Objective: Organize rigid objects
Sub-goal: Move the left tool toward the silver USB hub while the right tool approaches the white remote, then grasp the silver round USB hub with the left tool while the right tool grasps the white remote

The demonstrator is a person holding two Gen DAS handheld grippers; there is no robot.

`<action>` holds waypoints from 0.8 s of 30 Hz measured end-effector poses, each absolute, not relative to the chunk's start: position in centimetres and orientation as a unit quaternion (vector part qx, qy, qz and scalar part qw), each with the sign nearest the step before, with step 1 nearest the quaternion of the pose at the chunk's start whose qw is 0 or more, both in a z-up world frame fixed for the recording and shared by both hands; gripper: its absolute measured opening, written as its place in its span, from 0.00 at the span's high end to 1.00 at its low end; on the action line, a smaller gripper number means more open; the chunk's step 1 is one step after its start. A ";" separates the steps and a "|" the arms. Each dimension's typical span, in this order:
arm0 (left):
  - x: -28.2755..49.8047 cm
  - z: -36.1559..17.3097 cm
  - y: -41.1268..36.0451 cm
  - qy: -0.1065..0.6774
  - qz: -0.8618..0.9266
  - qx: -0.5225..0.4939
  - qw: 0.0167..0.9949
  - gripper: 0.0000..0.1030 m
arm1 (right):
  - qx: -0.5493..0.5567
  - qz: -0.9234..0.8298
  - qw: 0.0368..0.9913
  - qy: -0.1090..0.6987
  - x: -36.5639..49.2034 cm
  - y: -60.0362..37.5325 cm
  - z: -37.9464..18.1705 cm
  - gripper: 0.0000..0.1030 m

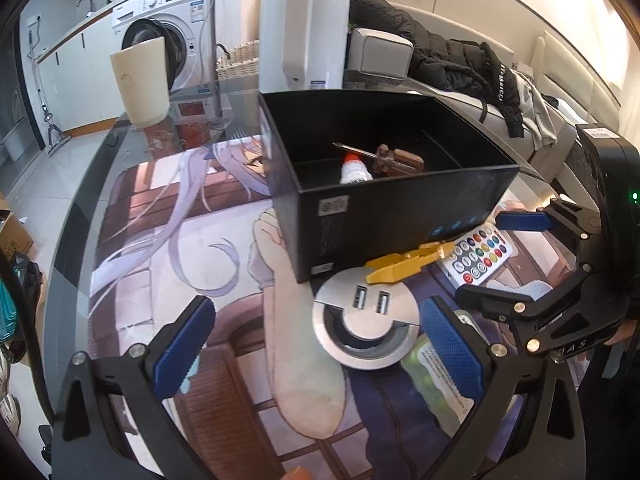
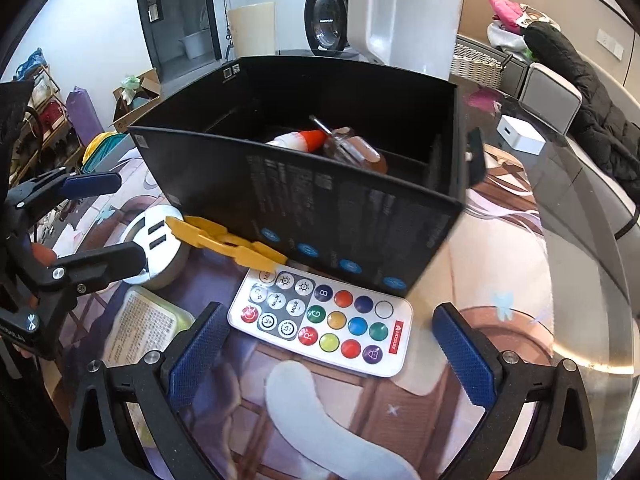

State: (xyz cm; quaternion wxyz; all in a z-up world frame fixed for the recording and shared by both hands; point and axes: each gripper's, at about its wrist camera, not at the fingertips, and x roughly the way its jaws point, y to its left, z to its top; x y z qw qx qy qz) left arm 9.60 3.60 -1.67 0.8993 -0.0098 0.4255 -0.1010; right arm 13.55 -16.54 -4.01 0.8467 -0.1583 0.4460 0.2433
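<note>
An open black box (image 1: 400, 208) stands mid-table; inside lie a brown-handled screwdriver (image 1: 384, 158) and a white glue bottle with a red cap (image 1: 354, 170). In front of it lie a round silver USB hub (image 1: 366, 318), a yellow plastic tool (image 1: 408, 264) resting on the hub's rim, and a white remote with coloured buttons (image 2: 320, 324). My left gripper (image 1: 316, 344) is open just short of the hub, holding nothing. My right gripper (image 2: 332, 356) is open over the near end of the remote, also holding nothing. The box (image 2: 304, 184) hides the table behind it.
A green packet (image 2: 144, 328) lies beside the hub (image 2: 160, 248). Behind the box stand a white kettle (image 1: 304, 24) and a cream cup (image 1: 140, 80). A small white charger cube (image 2: 520, 134) sits at the right. The printed mat (image 1: 200, 240) covers the glass table.
</note>
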 end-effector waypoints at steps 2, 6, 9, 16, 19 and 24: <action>9.7 -1.8 3.2 0.430 -0.102 -0.004 0.897 0.00 | -0.158 0.242 0.847 0.446 13.5 -17.1 -3.9 0.00; 10.2 -2.1 2.7 0.438 -0.098 0.002 0.894 0.00 | -0.156 0.238 0.848 0.447 13.6 -18.2 -3.8 0.00; 10.7 -2.5 2.6 0.449 -0.095 -0.002 0.889 0.00 | -0.154 0.235 0.850 0.446 13.8 -18.5 -3.9 0.00; 10.9 -3.1 3.3 0.461 -0.079 -0.009 0.884 0.00 | -0.155 0.235 0.849 0.446 13.6 -18.7 -3.8 0.00; 10.7 -3.1 3.4 0.460 -0.079 -0.008 0.885 0.00 | -0.153 0.234 0.850 0.446 13.6 -18.8 -3.9 0.00; 10.7 -3.1 3.4 0.459 -0.078 -0.004 0.885 0.03 | -0.148 0.227 0.853 0.445 13.7 -18.6 -4.0 0.00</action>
